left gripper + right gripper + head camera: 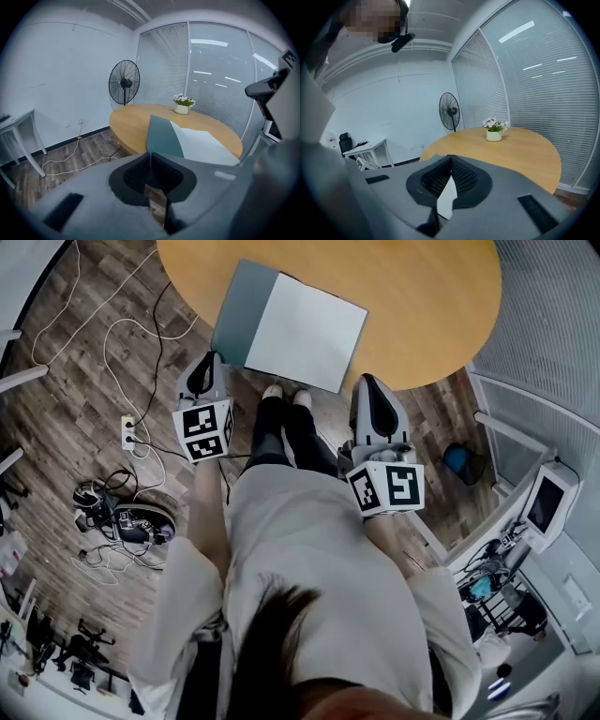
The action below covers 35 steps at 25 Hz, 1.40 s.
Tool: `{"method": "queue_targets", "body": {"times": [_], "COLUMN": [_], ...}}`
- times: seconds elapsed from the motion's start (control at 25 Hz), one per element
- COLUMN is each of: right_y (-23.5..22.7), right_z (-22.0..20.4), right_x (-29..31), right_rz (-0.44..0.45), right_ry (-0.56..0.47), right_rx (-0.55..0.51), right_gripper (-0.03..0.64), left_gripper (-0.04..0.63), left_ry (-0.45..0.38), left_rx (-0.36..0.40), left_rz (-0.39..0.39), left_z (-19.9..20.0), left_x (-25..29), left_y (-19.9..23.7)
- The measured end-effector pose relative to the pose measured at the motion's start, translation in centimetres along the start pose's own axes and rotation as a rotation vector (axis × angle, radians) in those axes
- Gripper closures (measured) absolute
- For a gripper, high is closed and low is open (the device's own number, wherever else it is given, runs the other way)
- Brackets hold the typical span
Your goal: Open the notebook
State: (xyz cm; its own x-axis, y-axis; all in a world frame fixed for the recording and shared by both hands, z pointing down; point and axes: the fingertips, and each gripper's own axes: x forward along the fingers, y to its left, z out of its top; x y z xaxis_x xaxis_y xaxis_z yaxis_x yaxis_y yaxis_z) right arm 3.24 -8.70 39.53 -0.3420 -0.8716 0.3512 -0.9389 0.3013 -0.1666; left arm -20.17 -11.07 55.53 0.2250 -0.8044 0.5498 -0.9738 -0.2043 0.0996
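left gripper (208, 360) sits with its jaws pressed together, tip right at the near corner of the grey cover (234, 315); pinching it or just beside it, can't tell. right gripper (368, 381) hangs at the edge of the tabletop (422, 306), jaws together too, nothing pinched that i can see, off to the side of the page. notebook (305, 329) lies at the near rim of the round tabletop, already spread flat, cover left, white page right, so the opening looks done.
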Motion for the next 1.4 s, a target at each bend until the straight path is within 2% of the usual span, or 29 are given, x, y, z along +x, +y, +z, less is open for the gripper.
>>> {"method": "queue_targets", "body": {"times": [1.04,1.4], "right_y": [-0.6,-1.0], "right_z": [-0.5,-0.5], "right_x": [0.0,-0.3], "right_rz": [-0.017,-0.024], "right_ry": [0.011,0.008], "right_rx": [0.019,0.021], "right_gripper": [0.615,0.615], "left_gripper": [0.569,0.565], "left_ry": [0.151,0.137], "left_rx": [-0.005,-0.005], "left_rz": [0.017,0.030], "left_z": [-4.9,-4.9], "left_x": [3.7,3.5], "left_y": [1.0,0.8]}}
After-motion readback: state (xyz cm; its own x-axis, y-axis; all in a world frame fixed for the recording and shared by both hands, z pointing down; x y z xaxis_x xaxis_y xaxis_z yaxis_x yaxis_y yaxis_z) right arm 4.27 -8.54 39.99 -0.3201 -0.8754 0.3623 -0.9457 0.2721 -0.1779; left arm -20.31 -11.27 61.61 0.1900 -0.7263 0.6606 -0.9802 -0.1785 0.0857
